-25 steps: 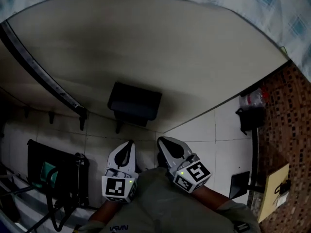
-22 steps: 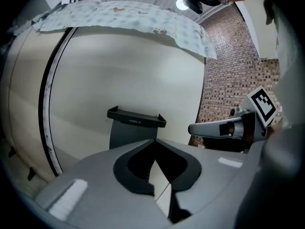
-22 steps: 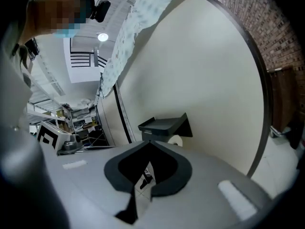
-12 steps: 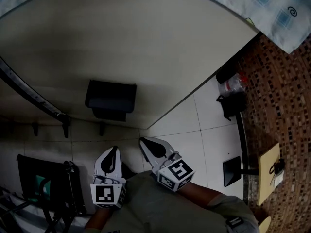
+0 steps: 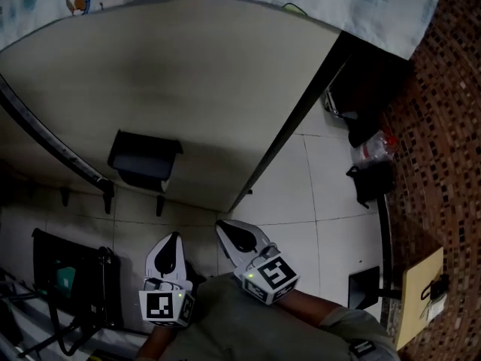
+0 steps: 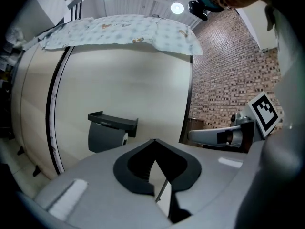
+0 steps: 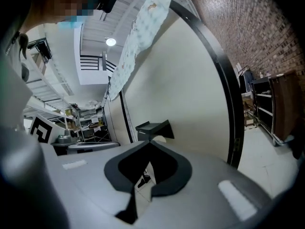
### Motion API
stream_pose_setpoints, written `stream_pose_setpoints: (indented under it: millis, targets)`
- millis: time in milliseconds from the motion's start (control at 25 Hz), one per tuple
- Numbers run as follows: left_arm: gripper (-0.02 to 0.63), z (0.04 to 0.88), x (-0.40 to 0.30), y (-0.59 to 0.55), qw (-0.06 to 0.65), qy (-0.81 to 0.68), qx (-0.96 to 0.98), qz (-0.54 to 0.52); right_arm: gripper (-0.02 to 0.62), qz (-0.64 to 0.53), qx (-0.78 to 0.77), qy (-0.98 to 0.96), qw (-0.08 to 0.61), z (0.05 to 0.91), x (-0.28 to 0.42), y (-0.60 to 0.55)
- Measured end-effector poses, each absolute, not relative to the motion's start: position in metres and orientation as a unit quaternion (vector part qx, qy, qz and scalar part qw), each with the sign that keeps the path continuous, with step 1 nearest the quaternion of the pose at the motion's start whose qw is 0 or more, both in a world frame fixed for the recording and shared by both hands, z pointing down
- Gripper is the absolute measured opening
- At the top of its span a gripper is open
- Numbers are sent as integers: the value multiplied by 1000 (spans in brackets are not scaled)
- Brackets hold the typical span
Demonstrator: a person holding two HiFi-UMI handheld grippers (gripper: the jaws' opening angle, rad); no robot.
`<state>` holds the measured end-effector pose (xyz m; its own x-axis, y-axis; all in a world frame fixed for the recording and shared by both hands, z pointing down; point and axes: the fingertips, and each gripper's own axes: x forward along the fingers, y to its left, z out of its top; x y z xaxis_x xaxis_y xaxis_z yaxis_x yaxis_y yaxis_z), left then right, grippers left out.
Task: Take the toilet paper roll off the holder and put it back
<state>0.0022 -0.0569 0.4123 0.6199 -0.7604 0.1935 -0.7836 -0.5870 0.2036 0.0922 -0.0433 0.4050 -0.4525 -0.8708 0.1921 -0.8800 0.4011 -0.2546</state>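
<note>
Toilet paper roll [image 6: 122, 139] in holder [image 6: 114, 121]

Toilet paper roll [image 6: 106, 139] seated on its holder [image 6: 113, 120]
It lies horizontal beneath the dark, flat-topped holder, which is mounted on the cream wall panel [image 6: 143, 80], pale end facing right.

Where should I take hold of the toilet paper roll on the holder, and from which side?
Take the toilet paper roll by its right end, coming from the front right: its pale end face is bare there, while the shelf of the holder covers its top and the wall backs it. Likely it slides off that way.
</note>
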Motion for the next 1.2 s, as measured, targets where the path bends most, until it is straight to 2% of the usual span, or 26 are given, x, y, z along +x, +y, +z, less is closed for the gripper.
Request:
stream_pose_setpoints:
  millis: [440, 880, 1200]
  targets:
    - [6, 420, 97, 28, 132, -512, 845, 72, 3, 164, 436, -885, 2, 420, 185, 16]
    - [6, 397, 81, 70, 102, -561, 819, 60, 3, 135, 380, -915, -19, 389, 165, 55]
    - [6, 386, 47, 105, 80, -567, 819, 44, 3, 122, 404, -907, 0, 388, 142, 90]
